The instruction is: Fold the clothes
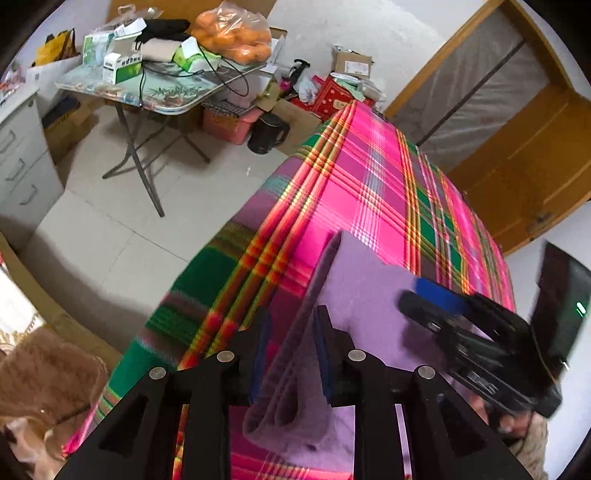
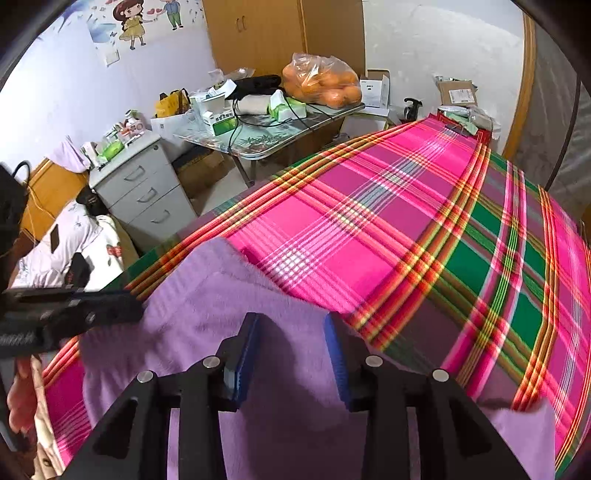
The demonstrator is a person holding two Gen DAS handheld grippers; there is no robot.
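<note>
A purple fleece cloth (image 1: 369, 280) lies on a pink and green plaid sheet (image 1: 369, 184). In the left wrist view a raised fold of the cloth (image 1: 295, 362) passes between the blue pads of my left gripper (image 1: 290, 350), whose jaws stand apart around it. My right gripper (image 1: 436, 302) hovers over the cloth to the right. In the right wrist view my right gripper (image 2: 291, 354) is open and empty just above the purple cloth (image 2: 207, 295). My left gripper (image 2: 74, 314) shows at the left edge.
A folding table (image 1: 166, 92) holds boxes and a bag of oranges (image 1: 236, 33). A grey drawer cabinet (image 2: 147, 192) stands left of it. A black kettle (image 1: 266, 133) sits on the floor. A wooden wardrobe (image 1: 517, 166) is at the right.
</note>
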